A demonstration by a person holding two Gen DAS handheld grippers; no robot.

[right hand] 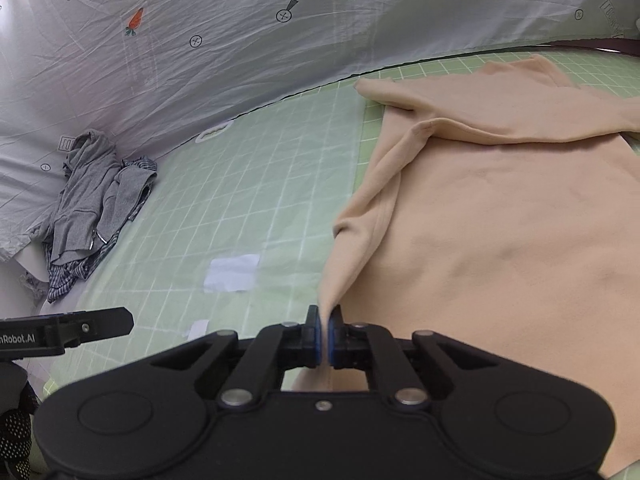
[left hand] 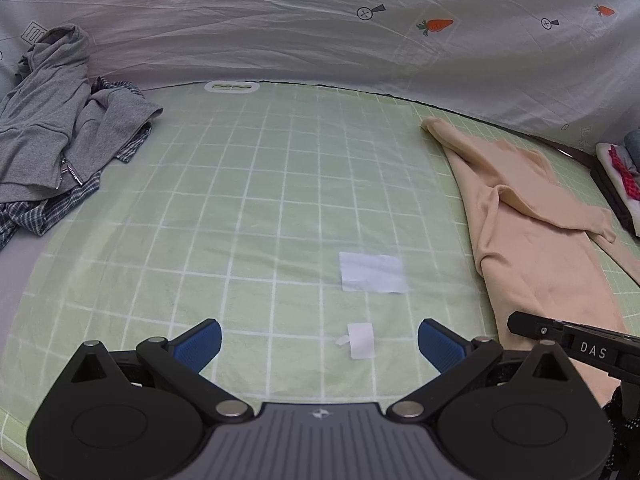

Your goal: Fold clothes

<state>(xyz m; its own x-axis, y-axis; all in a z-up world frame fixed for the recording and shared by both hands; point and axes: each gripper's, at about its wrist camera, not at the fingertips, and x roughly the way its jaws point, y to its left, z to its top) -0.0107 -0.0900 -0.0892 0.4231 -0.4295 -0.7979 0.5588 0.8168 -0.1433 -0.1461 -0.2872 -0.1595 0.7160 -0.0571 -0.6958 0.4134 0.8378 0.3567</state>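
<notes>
A peach long-sleeved top (right hand: 500, 220) lies spread on the green checked mat (right hand: 248, 184), one sleeve folded across its chest. My right gripper (right hand: 327, 324) is shut on the near left edge of the top, and the cloth rises in a pinched ridge between its blue pads. In the left wrist view the same peach top (left hand: 532, 240) lies at the right, and my left gripper (left hand: 320, 340) hangs open over the bare green mat (left hand: 248, 208), nothing between its blue fingers (left hand: 200, 344). A black part of the right tool (left hand: 576, 344) shows at its right.
A heap of grey hoodie (left hand: 52, 120) and blue plaid cloth (left hand: 36, 212) sits at the far left. White paper patches (left hand: 372, 272) lie on the mat. A printed white sheet (left hand: 320, 32) hangs behind. Folded items (left hand: 620, 172) rest at the far right edge.
</notes>
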